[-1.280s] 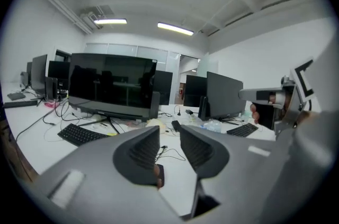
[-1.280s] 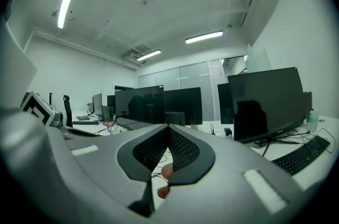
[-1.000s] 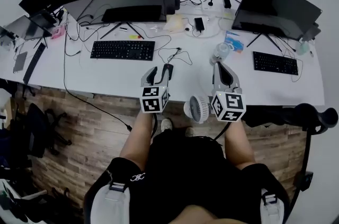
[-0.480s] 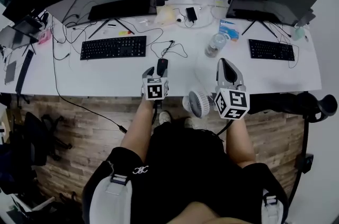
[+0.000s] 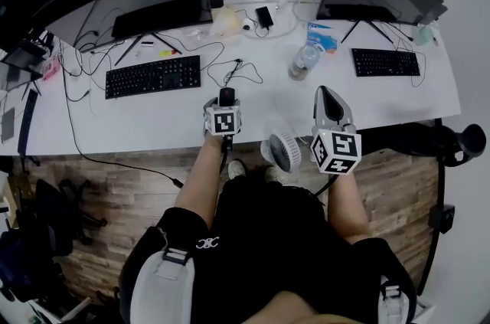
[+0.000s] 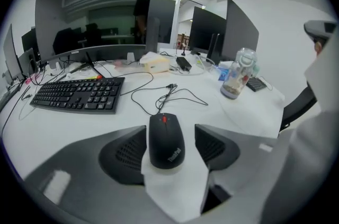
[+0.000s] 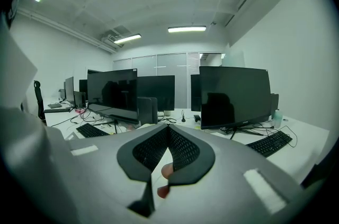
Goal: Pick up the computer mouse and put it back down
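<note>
From the head view, the left gripper [image 5: 223,108] sits over the front edge of the white desk [image 5: 153,119], near the middle. Its marker cube hides most of the jaws there. Only the black tip of the mouse [image 5: 227,95] peeks out past it.

The left gripper view shows much more. The mouse lies flat on the desk between the two jaws, and the jaws are spreading apart. There is a clear gap on the right side and a thin one on the left, so the pads are not squeezing it. The mouse has a red wheel, and its wire curls away toward the back of the desk. A black keyboard [image 6: 79,93] lies farther back on the left, and a clear bottle [image 6: 237,73] stands farther back on the right.

The right gripper [image 5: 325,93] is over the front edge too, well to the right of the mouse. The right gripper view shows its jaws pressed together with nothing in them, pointing level at the dark screens.

Both forearms reach forward from the body. A small white fan [image 5: 282,152] shows between them, near the front edge.
</note>
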A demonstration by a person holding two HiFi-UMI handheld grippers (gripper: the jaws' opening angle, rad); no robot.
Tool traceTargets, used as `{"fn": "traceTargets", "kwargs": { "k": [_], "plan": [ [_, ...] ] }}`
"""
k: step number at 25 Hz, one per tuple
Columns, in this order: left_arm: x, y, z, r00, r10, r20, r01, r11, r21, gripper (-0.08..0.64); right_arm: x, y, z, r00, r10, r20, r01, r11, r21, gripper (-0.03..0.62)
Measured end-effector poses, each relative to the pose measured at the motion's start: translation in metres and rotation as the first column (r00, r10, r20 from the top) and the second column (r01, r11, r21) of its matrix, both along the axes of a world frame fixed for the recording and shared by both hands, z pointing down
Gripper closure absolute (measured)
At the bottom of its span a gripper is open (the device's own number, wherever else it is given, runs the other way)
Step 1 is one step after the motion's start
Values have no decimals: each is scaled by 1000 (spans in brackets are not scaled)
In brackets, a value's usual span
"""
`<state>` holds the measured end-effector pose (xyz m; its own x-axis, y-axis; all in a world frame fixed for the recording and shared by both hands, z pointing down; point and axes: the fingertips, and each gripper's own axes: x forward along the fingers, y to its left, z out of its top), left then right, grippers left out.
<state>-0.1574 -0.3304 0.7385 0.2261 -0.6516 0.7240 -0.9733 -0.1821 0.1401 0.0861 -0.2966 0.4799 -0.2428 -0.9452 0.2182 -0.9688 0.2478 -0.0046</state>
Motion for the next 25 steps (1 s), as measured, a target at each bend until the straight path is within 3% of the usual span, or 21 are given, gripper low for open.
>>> {"fn": "traceTargets", "kwargs": {
  "k": [9,12,16,25],
  "plan": [
    [0,-7,38,997,7,81,1,995,-97,238,18,-1,3,999,49,-12,-49,999,-13,595],
    [-1,-8,39,994,10,108,-1,996,-88,236,20,-2,3,998,54,-14,-54,998,-12,595],
    [-1,-8,32,996,-5,88,11,997,-72,238,22,-3,2,999,51,-9,-52,999,-10,595],
    [3,-12,-21,997,13,79,-18,999,52,239,13,-4,-1,1000,16,11,-16,1000,8,594]
  ]
}}
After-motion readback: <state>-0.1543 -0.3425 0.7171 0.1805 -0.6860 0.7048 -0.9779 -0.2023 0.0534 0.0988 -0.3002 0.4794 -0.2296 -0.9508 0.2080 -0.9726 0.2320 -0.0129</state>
